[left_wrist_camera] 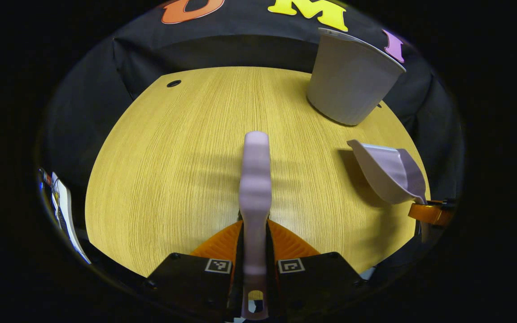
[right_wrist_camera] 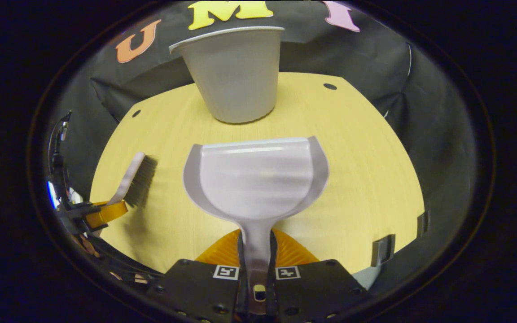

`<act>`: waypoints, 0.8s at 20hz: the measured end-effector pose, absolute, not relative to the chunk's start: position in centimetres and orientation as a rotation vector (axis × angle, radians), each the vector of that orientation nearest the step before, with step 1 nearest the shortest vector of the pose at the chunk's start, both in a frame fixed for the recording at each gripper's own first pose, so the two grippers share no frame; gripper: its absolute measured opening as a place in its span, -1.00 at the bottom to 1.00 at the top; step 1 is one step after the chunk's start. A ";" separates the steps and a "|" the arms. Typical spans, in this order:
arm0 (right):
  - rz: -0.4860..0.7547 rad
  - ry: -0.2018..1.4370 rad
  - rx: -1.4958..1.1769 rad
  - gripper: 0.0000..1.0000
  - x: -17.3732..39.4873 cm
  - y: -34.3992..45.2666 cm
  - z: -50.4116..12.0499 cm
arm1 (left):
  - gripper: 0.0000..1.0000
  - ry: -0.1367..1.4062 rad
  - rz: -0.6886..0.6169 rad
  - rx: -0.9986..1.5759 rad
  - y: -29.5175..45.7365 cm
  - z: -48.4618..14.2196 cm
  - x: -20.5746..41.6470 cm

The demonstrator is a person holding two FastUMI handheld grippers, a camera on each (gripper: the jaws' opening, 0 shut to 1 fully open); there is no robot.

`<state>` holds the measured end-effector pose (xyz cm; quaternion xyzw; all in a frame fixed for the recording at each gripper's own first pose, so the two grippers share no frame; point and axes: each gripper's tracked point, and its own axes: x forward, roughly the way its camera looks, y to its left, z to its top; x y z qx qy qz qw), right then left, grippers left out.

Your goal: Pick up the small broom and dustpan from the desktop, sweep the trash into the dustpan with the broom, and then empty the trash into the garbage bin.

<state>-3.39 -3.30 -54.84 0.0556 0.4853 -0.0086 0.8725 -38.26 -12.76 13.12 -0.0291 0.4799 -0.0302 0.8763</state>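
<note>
Above the worktop (right_wrist_camera: 366,179), both tools are already lifted. The left tongs (left_wrist_camera: 255,264) pinch the broom (left_wrist_camera: 255,188) by its handle, its long axis running straight ahead toward the far edge; in the right gripper view its bristles hang over the worktop's left side. The right tongs (right_wrist_camera: 257,269) pinch the dustpan (right_wrist_camera: 256,179) by its stem, mouth facing the far edge, where the garbage bin (right_wrist_camera: 234,76) stands — directly ahead of the pan and close to it. No trash is visible on the wood or in the pan. Judging by this, the emptying move turns on the right hand: it is the nearer one, and the pan need only go forward and tip over the bin's rim.
</note>
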 end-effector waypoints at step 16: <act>0.019 0.923 0.053 0.94 -1.5 -2.0 -55.0 | 0.33 0.982 -0.028 -0.027 -12.9 15.6 -37.7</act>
